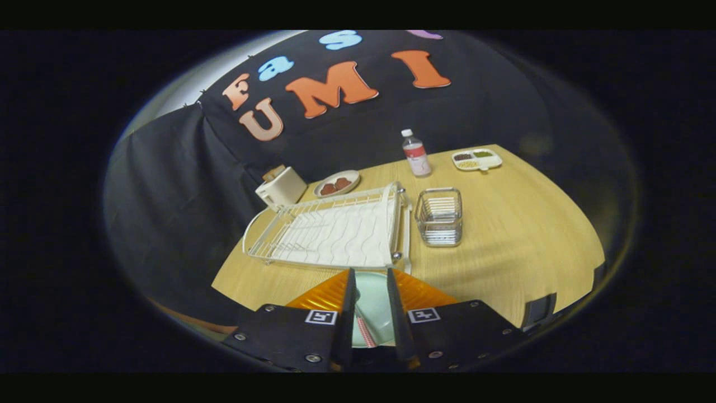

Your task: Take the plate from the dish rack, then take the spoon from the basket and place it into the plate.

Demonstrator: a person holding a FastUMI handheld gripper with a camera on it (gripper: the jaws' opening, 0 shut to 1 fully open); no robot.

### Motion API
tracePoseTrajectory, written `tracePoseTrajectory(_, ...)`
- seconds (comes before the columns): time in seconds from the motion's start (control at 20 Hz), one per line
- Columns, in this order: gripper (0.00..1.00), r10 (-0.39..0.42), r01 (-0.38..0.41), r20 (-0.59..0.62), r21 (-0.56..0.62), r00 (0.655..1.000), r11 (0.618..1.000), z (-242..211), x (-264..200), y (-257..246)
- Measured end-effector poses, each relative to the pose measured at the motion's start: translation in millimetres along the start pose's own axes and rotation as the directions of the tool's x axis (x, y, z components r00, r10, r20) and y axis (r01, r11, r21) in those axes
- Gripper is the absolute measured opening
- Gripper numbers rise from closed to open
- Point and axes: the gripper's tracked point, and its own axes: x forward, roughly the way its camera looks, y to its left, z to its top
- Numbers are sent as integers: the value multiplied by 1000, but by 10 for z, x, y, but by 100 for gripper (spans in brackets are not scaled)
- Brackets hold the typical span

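Observation:
A pale green plate [373, 302] lies on the wooden table [520, 235] right under my gripper [370, 274], showing in the gap between the two fingers. A spoon with a red-and-white striped handle [366, 331] rests on the plate, low in that gap; the gap is wider than the handle and neither finger presses on it. The gripper is open. Just beyond the fingertips stands the white wire dish rack [335, 198] with no dishes in it. To the right of the rack stands the wire basket [439, 217], with nothing showing inside.
Behind the rack are a cream toaster [281, 187] and a small dish with brown food [337, 183]. A plastic bottle [416, 154] and a divided snack tray [476, 159] stand at the table's far side. Bare tabletop stretches to the right of the basket.

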Motion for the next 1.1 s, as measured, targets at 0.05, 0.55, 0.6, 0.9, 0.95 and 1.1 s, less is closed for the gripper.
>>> tracePoseTrajectory(0.05,34,-6,6,43,-5,999,1000,190,-40,6)
tracePoseTrajectory(0.55,81,-40,123,440,-163,897,979,1730,-564,176)
tracePoseTrajectory(0.6,86,-37,132,467,-173,883,976,1844,-613,213)
tracePoseTrajectory(0.9,97,2,132,594,-181,805,975,2308,-835,411)
tracePoseTrajectory(0.95,97,45,102,609,-203,792,974,2350,-871,509)
tracePoseTrajectory(1.1,97,61,93,646,-201,761,975,2411,-927,540)
